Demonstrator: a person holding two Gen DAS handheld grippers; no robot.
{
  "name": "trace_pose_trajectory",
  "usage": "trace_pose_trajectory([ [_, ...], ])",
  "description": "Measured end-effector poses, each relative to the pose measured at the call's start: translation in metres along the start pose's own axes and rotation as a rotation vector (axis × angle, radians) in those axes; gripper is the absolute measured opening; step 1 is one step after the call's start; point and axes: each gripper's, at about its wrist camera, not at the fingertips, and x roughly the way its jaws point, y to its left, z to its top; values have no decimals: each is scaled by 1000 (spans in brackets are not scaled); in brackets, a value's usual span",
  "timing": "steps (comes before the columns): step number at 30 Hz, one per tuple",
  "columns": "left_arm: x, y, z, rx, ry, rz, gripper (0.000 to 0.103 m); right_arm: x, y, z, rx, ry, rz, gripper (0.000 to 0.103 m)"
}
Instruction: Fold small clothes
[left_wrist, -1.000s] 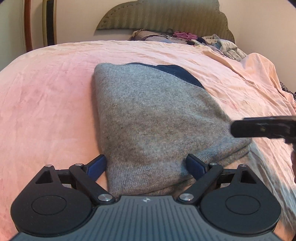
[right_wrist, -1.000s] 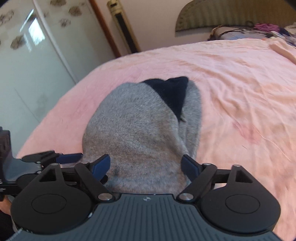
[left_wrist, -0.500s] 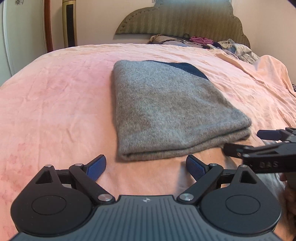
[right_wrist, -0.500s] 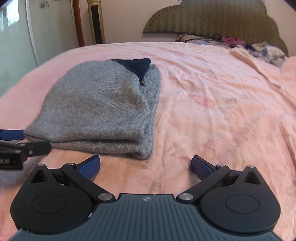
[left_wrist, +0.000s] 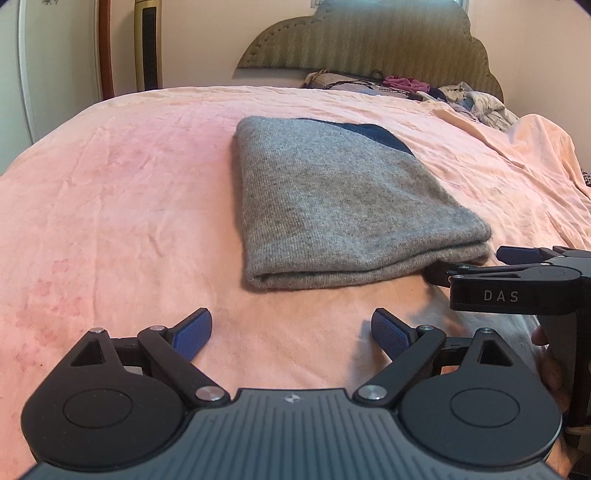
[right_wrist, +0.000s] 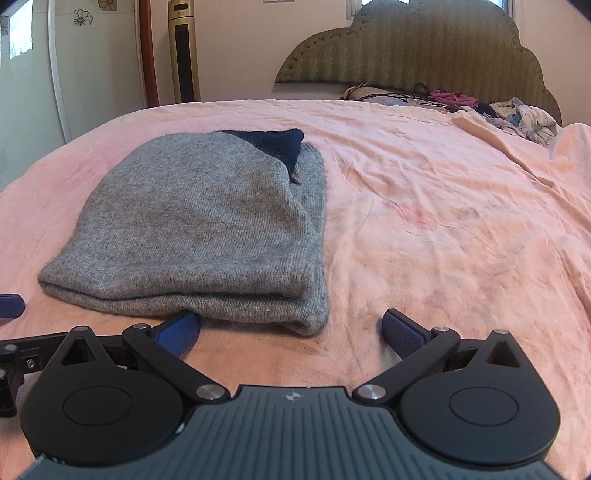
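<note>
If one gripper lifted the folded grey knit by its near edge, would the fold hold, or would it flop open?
The grey knit looks soft and thick, so it would probably sag and unfold rather than lift as a slab. Its stacked layers at the near edge lie loose, so a pinch might catch only some. On the pink bedspread, it would likely drag and bunch rather than slide.

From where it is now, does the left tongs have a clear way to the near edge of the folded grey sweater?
Probably yes. The left tongs stand open, with only bare pink bedsheet between them and the sweater. The right tongs sit off at its corner.
</note>
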Motion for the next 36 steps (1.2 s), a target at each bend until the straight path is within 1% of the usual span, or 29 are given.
trace_pose_trajectory([
  [4, 5, 0, 3, -7, -6, 13, 94, 0, 0, 0, 0, 0, 0, 103],
  [7, 14, 1, 8, -9, -15, 38, 95, 0, 0, 0, 0, 0, 0, 103],
  [8, 18, 1, 8, -2, -20, 42, 100, 0, 0, -1, -1, 0, 0, 103],
  [9, 21, -1, 7, 11, -25, 47, 103, -2, 1, -1, -1, 1, -3, 103],
  [11, 24, -7, 6, 48, -24, 70, 103, -5, 3, -3, -4, 1, -8, 103],
  [12, 24, -7, 5, 52, -24, 71, 103, -7, 4, -5, -4, 2, -10, 103],
  [23, 23, -2, 6, 28, -32, 55, 103, -14, 8, -13, 4, 0, -20, 103],
  [27, 24, -5, 6, 37, -28, 72, 103, -15, 7, -12, 12, -1, -14, 103],
  [36, 26, -7, 7, 31, -28, 76, 103, -13, 7, -10, 10, 2, -21, 103],
])
